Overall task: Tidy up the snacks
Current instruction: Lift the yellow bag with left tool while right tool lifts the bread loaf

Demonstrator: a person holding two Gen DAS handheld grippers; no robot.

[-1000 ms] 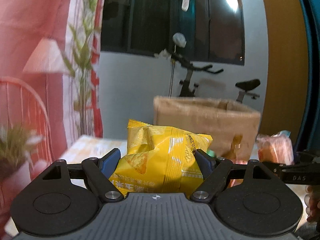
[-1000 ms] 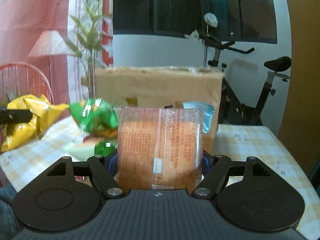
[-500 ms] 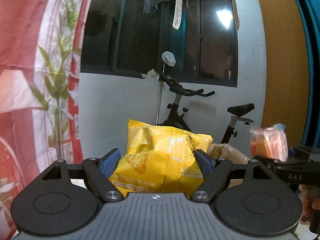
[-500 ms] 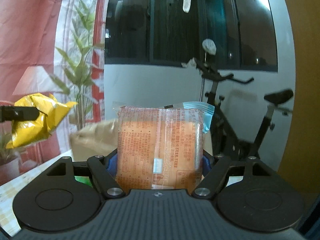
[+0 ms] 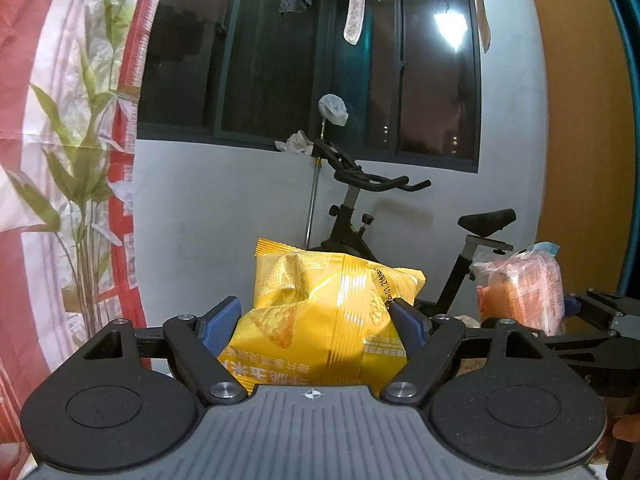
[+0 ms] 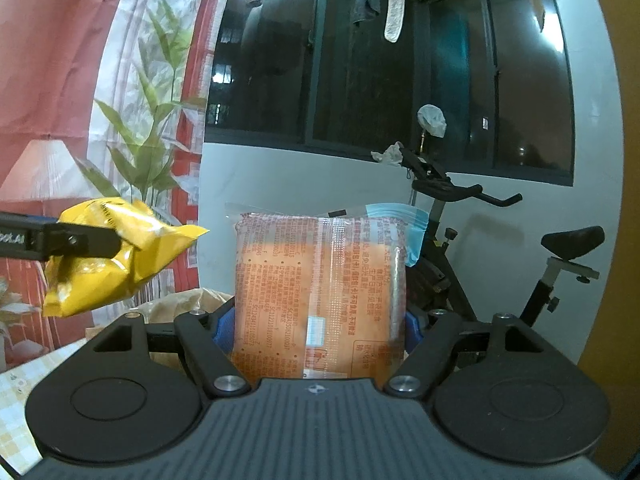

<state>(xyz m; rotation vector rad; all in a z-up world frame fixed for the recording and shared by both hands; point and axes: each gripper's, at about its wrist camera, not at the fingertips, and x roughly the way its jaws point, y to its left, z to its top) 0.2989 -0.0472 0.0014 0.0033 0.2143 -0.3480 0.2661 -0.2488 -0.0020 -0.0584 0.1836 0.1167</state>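
Carrying one packet apiece, both grippers point almost level, each snack raised off the worktop, probably so both can go over the rim of the cardboard box [image 6: 188, 304] glimpsed low behind the right gripper. The left gripper [image 5: 316, 320] is clamped on a yellow chip bag [image 5: 320, 320], its blue pads denting the puffy sides. The right gripper [image 6: 316, 328] is clamped on an orange wrapped snack pack [image 6: 320, 292], held upright by its lower flanks. The checked worktop [image 6: 16, 392] shows only at the lower left edge.

Both wrist views look forward, near level, from just behind their own claws. Both share the exercise bike [image 5: 400, 216] [image 6: 460, 216] and dark window [image 5: 304, 52] [image 6: 360, 80]. Each sees the other's packet sideways.
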